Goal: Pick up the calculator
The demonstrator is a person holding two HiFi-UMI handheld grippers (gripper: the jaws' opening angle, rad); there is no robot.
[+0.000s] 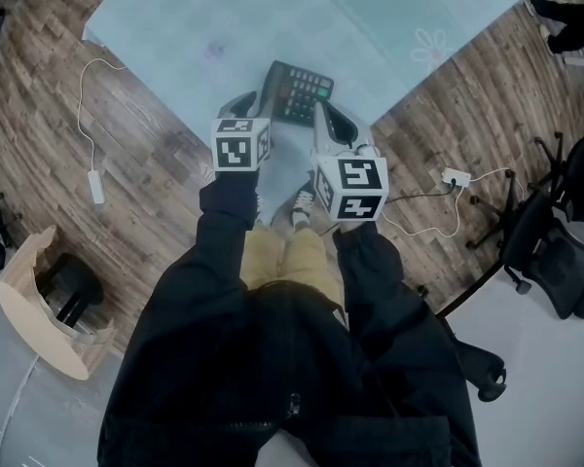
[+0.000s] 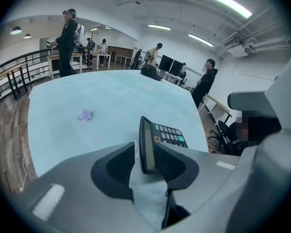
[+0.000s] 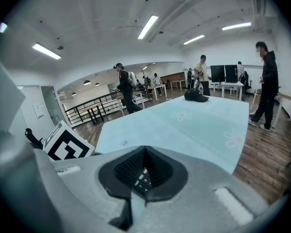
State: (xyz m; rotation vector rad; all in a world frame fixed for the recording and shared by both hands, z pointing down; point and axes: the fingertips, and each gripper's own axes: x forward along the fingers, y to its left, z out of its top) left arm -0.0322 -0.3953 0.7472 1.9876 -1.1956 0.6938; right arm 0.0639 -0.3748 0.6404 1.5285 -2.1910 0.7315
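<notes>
yr left arm (image 1: 226,207) & right arm (image 1: 368,249) reach out side by side. left gripper (image 1: 257,95) points far & down, jaws apart. right gripper (image 1: 323,113) just right of it, jaws together.

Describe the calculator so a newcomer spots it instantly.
Start at the pale blue cloth bordered by wood floor and go to its near corner. There sits the calculator: the only dark slab on it, with rows of keys, one green.

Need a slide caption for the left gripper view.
Left tool, jaws apart, straddling the near end of the calculator on a pale blue tablecloth.
</notes>
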